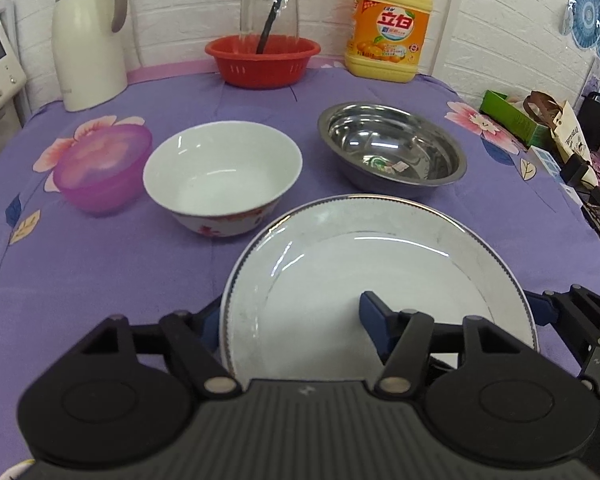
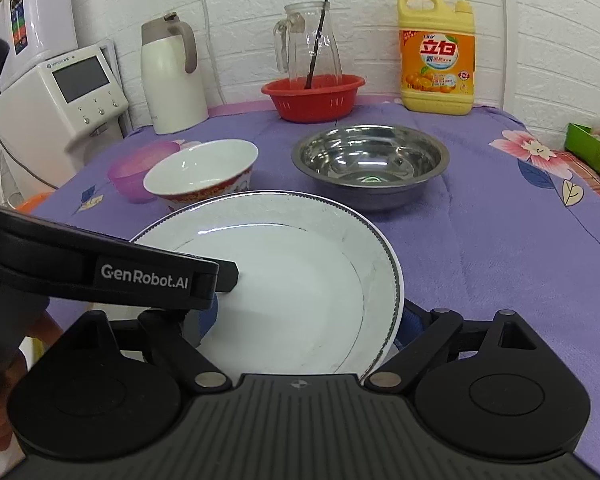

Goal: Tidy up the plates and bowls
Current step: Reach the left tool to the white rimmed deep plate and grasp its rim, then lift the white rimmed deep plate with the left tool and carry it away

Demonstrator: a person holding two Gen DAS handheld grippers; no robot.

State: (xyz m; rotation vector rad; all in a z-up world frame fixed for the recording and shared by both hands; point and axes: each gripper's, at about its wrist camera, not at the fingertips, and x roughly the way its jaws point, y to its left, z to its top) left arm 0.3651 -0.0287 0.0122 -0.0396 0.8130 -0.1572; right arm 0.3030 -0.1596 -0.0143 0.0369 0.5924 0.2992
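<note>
Both grippers bear on the same white plate [image 1: 380, 280], which sits low and close at the near edge of the table [image 1: 100, 272], likely so that its wide, thin rim can be shared between two grips rather than levered from one side. The left gripper [image 1: 292, 320] has its fingers apart astride the plate's left rim, one blue pad [image 1: 374, 316] over the plate's well and the other under or outside the rim; whether it pinches yet, I cannot tell. The right gripper [image 2: 304, 320] straddles the right rim the same way, spread wide. Beyond stand the white bowl [image 1: 222, 176], the purple bowl [image 1: 102, 168] just beside it and the steel bowl [image 1: 392, 144], apart. The table wears a purple flowered cloth against a white brick wall [image 2: 240, 8], with a red basket [image 1: 262, 60], a glass jug [image 2: 310, 40], a detergent bottle [image 1: 392, 24] and a thermos [image 1: 88, 36] along the back
</note>
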